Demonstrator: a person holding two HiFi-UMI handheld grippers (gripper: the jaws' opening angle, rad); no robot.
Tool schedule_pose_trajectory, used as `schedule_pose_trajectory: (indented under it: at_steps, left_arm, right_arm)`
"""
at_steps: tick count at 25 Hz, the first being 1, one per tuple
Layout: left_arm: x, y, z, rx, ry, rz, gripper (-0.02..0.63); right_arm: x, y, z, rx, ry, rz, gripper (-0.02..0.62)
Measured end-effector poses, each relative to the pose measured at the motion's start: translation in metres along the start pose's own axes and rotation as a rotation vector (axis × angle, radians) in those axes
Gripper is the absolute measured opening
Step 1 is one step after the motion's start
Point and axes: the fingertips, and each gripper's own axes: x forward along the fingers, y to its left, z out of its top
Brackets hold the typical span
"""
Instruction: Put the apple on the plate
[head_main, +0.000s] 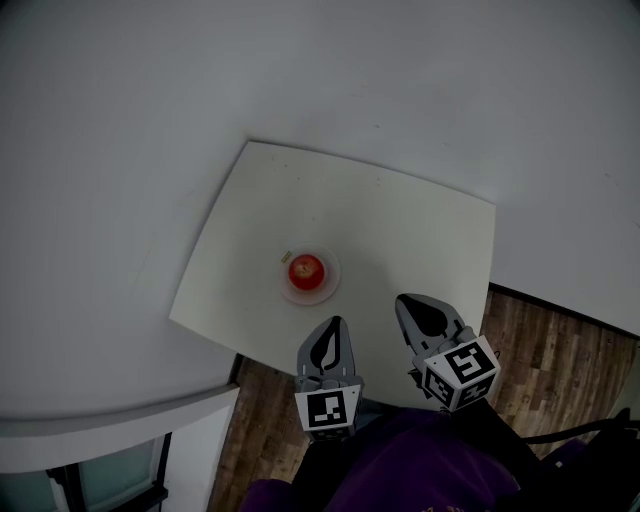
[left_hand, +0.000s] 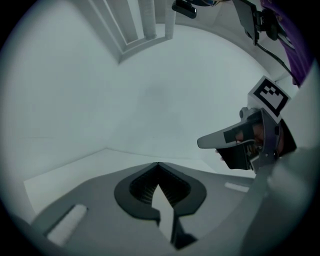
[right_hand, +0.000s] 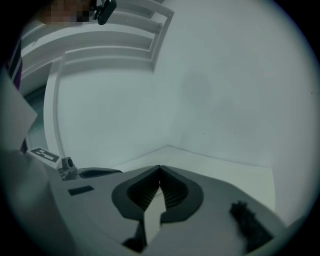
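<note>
A red apple (head_main: 306, 269) sits on a small pale plate (head_main: 326, 291) near the front of the white table (head_main: 400, 230). My left gripper (head_main: 336, 321) hovers just in front of the plate, over the table's near edge, its jaws shut with nothing between them. Beside it to the right, my right gripper (head_main: 403, 299) is also shut and empty. In the left gripper view the closed tips (left_hand: 158, 164) point at bare table and wall, and the right gripper (left_hand: 235, 139) shows at the side. The right gripper view shows its closed tips (right_hand: 160, 167) and no apple.
A small yellowish scrap (head_main: 286, 256) lies by the plate's far left rim. White walls close in behind and left of the table. Wooden floor (head_main: 545, 350) lies in front and to the right. The person's purple sleeve (head_main: 420, 470) fills the bottom edge.
</note>
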Motion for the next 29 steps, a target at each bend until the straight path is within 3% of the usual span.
schedule_pose_trajectory:
  at_steps: [29]
  left_arm:
    - [-0.003, 0.005, -0.001, -0.003, 0.007, 0.029, 0.005]
  right_arm:
    - [-0.001, 0.003, -0.002, -0.011, -0.004, 0.023, 0.011]
